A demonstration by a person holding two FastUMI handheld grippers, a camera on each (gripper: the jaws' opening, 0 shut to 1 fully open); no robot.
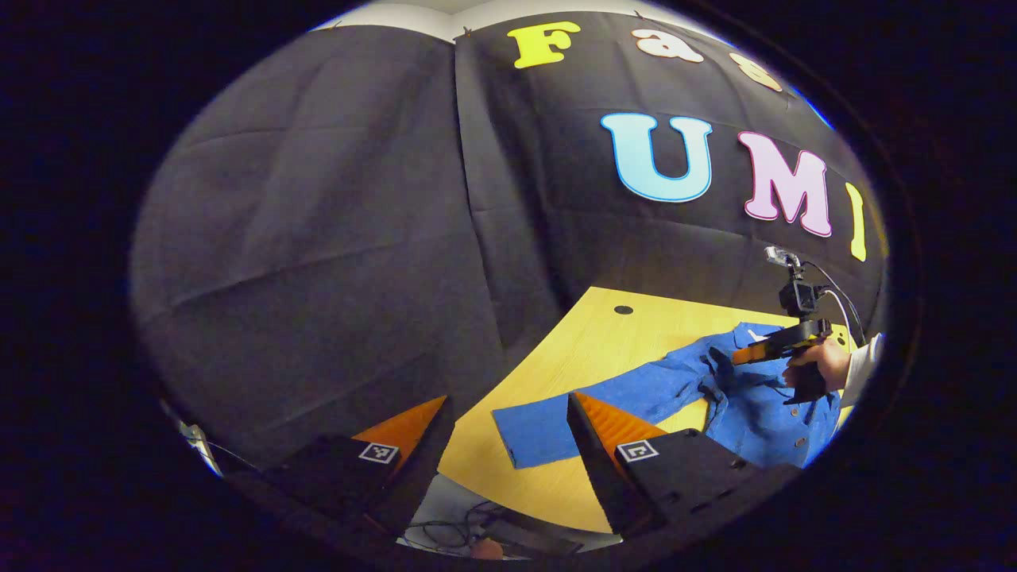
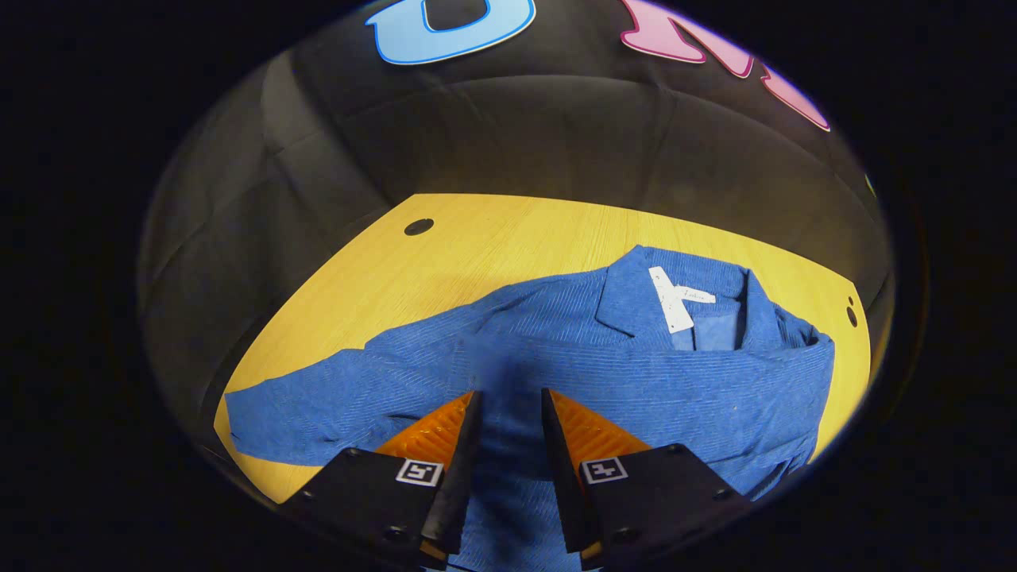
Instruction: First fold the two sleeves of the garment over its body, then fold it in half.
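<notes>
One blue garment (image 1: 739, 397), one yellow wooden table (image 1: 588, 334), two grippers, one hand visible. In the left gripper view, left to right: left gripper (image 1: 508, 413) at the bottom, fingers standing well apart with nothing between them, held above the table's near left edge; past the gap, one sleeve (image 1: 604, 405) stretched flat across the tabletop, cuff end nearest and squared off, long axis running from that cuff up and rightward to the body of the garment. One dark round hole (image 1: 624, 310) in the tabletop farther back. At the far right, right gripper (image 1: 743, 356) held by a hand (image 1: 818, 365) with a pale cuff, low over the bunched body of the garment; a small camera on a stalk above it, cables trailing. In the right gripper view, left to right: same round hole (image 2: 419, 227) near the table's (image 2: 477, 238) left back corner; the outstretched sleeve (image 2: 318, 405) lying leftward along the near edge, cuff toward the left; right gripper (image 2: 507, 413) at bottom centre, fingers drawn close with blue cloth in the narrow gap, though pressing on it or merely over it, cannot tell. Collar (image 2: 683, 294) with one white label (image 2: 675, 300) toward the back right, pointing away from the camera; other sleeve (image 2: 715, 373) already folded across the chest, fold edge at the right. Two small dark holes (image 2: 852, 314) at the table's right edge.
</notes>
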